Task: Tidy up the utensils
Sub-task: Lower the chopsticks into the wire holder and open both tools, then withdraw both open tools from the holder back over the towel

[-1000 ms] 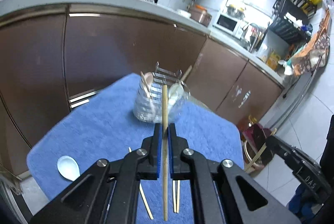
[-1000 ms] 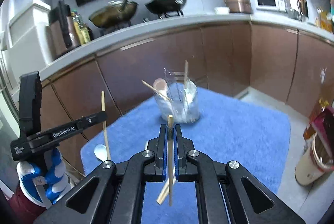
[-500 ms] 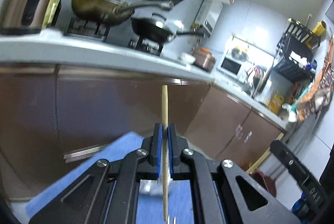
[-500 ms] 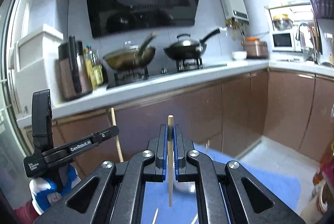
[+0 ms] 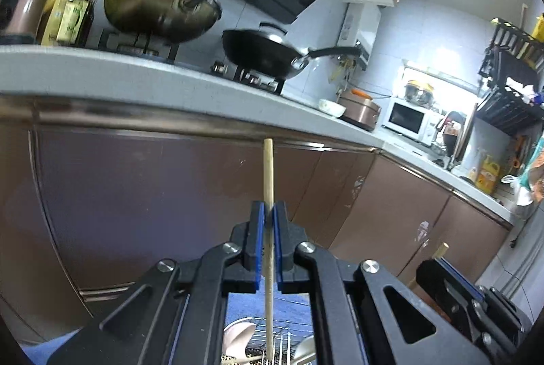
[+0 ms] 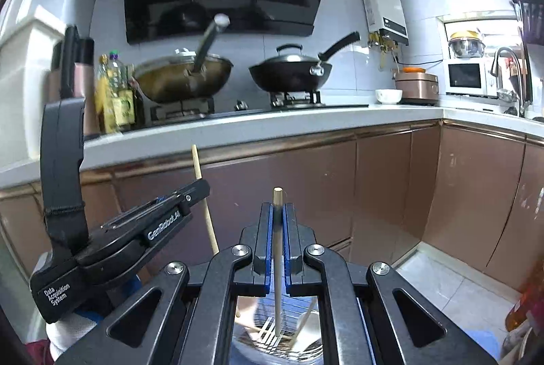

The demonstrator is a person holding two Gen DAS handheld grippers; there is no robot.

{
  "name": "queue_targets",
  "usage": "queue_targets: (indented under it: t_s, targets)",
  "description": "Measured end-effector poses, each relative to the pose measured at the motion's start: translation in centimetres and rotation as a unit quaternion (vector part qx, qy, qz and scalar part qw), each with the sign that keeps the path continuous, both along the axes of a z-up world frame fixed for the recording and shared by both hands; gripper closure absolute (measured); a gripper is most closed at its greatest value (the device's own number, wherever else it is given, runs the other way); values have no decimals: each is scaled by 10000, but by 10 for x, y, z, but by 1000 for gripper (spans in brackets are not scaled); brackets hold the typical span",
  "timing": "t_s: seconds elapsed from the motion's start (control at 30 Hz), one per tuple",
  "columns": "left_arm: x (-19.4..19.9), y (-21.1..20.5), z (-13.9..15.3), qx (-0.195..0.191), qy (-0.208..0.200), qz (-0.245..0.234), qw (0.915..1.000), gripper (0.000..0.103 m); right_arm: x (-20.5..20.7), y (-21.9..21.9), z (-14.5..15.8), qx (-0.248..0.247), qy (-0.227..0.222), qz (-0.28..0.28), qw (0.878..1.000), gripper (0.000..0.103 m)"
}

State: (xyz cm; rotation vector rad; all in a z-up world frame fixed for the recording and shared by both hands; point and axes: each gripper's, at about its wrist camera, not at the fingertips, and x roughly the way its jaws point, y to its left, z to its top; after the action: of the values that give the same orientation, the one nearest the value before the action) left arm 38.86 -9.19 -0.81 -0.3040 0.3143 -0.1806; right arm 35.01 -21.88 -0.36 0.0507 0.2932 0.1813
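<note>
My left gripper (image 5: 268,208) is shut on a wooden chopstick (image 5: 268,174) held upright, its lower end hanging over the utensil holder (image 5: 265,348) seen between the fingers. My right gripper (image 6: 278,208) is shut on another wooden chopstick (image 6: 278,263), also upright, its lower tip just above or inside the holder (image 6: 272,337). The holder has a wire divider and holds spoons, a fork and chopsticks. The left gripper with its chopstick (image 6: 202,195) shows at the left of the right wrist view; the right gripper (image 5: 452,280) shows at the lower right of the left wrist view.
A kitchen counter (image 6: 238,127) with brown cabinets (image 6: 374,188) faces me. On it stand a wok (image 6: 183,79), a black pan (image 6: 289,69), oil bottles (image 6: 112,93), a rice cooker (image 6: 416,86) and a microwave (image 6: 465,79). Blue cloth (image 5: 238,307) lies under the holder.
Both grippers have tilted up and moved over the utensil holder, each still shut on its chopstick. The holder went from ahead of me to directly below the fingers.
</note>
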Motion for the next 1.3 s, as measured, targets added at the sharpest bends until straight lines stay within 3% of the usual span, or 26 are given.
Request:
queue_targets:
  t_s: [0.2, 0.3, 0.33, 0.4, 0.43, 0.47, 0.6, 0.7, 0.77, 0.93, 1.1, 1.3]
  targets:
    - [19, -8, -37, 135, 85, 126, 9998, 98, 10, -2, -40, 4, 286, -75, 9996, 98]
    - [17, -9, -50, 110, 92, -53, 9999, 96, 8, -3, -54, 48, 454, -94, 9989, 97]
    - [14, -8, -51, 128, 45, -91, 9999, 93, 5, -3, -56, 54, 479, -111, 9988, 94]
    - [5, -5, -49, 147, -48, -162, 9997, 78, -2, -5, -53, 52, 450, -170, 9988, 79]
    - [1, -2, -45, 140, -71, -208, 9997, 70, -8, -6, -48, 82, 397, -216, 9989, 68]
    - [-5, 1, -40, 120, -95, -236, 9996, 69, -12, -8, -44, 103, 364, -236, 9990, 61]
    - [-37, 19, -10, 214, -246, -200, 9993, 67, -39, -11, -20, 121, 153, -399, 9990, 53]
    - [-69, 30, 13, 378, -324, -141, 9987, 59, -68, -9, -3, 171, -2, -469, 9988, 39]
    - [-91, 38, 27, 482, -339, -98, 9982, 55, -87, -6, 8, 133, -92, -519, 9985, 23]
    - [-154, 65, 63, 537, -545, 56, 9970, 50, -140, 3, 36, 98, -375, -603, 9974, 0]
    - [-217, 93, 92, 455, -807, 236, 9954, 49, -199, 8, 63, 247, -830, -586, 9945, 0]
    - [-271, 106, 111, 441, -921, 405, 9940, 48, -245, 17, 77, 483, -1078, -628, 9910, 0]
